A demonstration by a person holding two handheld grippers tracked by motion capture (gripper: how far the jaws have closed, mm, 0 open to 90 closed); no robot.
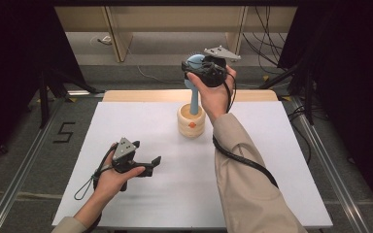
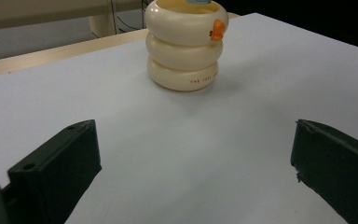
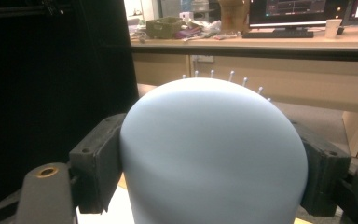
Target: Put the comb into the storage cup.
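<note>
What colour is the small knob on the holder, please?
Orange, on the cream holder; the knob shows best in the left gripper view.

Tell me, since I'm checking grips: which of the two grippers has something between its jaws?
The right gripper, raised above the cream holder, clamps the blue brush's head. The left gripper hangs open over the table.

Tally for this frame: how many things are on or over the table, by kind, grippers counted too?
Hairbrushes, blue, handle standing in the holder: 1
Holders, cream, ringed, with an orange duck bill: 1
Handheld grippers: 2, left gripper and right gripper
Total: 4
</note>
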